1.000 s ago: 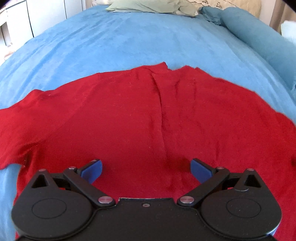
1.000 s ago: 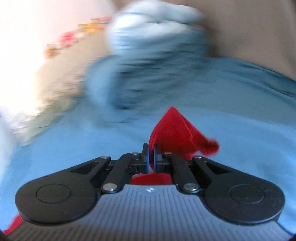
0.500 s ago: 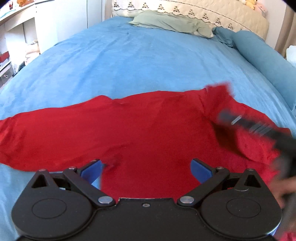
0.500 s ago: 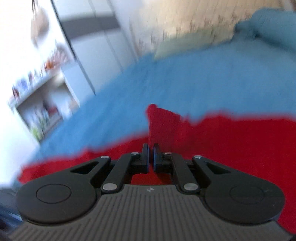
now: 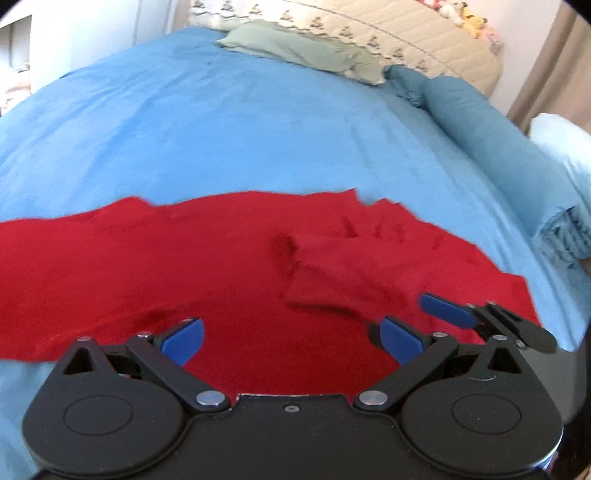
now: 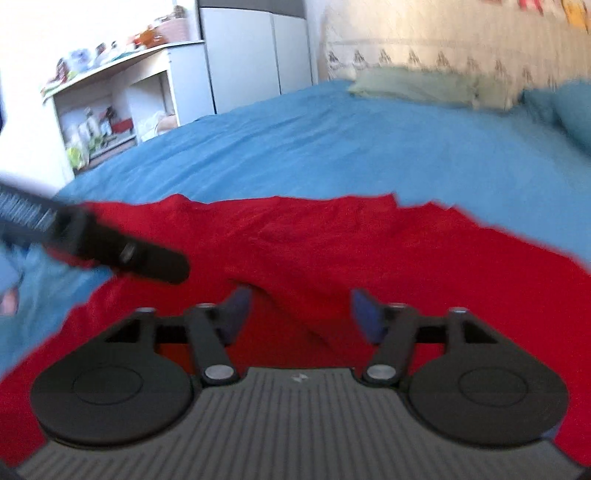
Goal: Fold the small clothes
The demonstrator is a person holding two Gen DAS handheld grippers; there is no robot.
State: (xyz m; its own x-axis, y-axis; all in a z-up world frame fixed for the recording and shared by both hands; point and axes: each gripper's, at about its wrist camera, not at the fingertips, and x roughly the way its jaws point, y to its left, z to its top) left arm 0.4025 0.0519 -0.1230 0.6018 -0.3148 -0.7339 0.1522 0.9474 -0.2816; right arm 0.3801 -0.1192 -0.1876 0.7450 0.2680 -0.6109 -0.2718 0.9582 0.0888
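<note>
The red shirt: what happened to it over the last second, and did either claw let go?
The right gripper carried a pinched sleeve in over the red shirt, then opened and dropped it; the sleeve now lies folded across the body. The left gripper stayed open above the shirt's near edge, holding nothing. The shirt is still spread on the blue bed.

Garment (image 5: 221,266) spread across bed (image 5: 240,129), pillow (image 5: 306,51) behind at headboard (image 5: 406,33), shelves (image 6: 110,107) left
</note>
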